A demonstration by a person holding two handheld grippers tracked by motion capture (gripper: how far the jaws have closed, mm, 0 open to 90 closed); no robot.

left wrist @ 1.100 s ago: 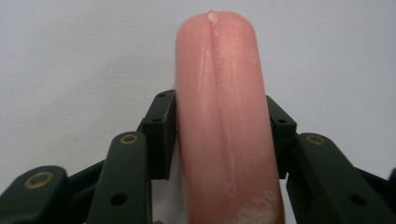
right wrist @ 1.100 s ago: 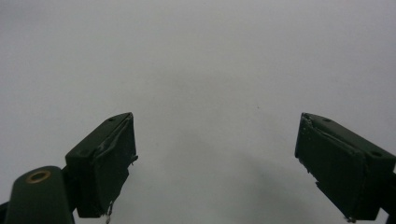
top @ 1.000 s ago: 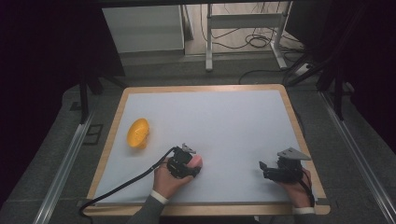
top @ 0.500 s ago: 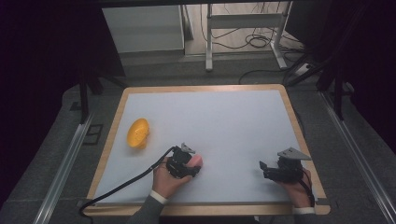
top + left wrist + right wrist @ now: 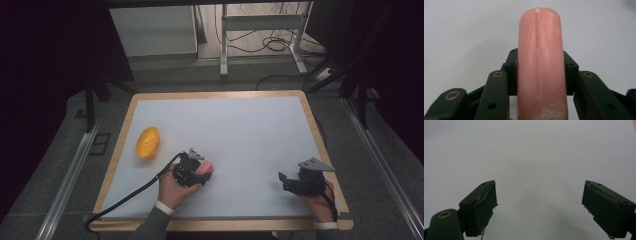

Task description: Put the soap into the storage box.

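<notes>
A pink sausage point(image 5: 540, 62) stands between the jaws of my left gripper point(image 5: 540, 65), which is shut on it; both jaws press its sides. From above, that left gripper point(image 5: 200, 171) sits low over the white table near the front, the pink sausage point(image 5: 206, 168) poking out toward the right. Wide apart stand the jaws of my right gripper point(image 5: 539, 205), open over bare white surface with nothing between them. In the high view the right gripper point(image 5: 286, 181) rests near the front right, pointing left. An orange bowl point(image 5: 148, 142) lies tilted at the left side of the table.
The white table point(image 5: 240, 130) has a wooden rim. A black cable point(image 5: 127, 197) trails from the left gripper to the front left edge. Metal rails run along both sides of the table, and a desk frame with cables stands beyond the far edge.
</notes>
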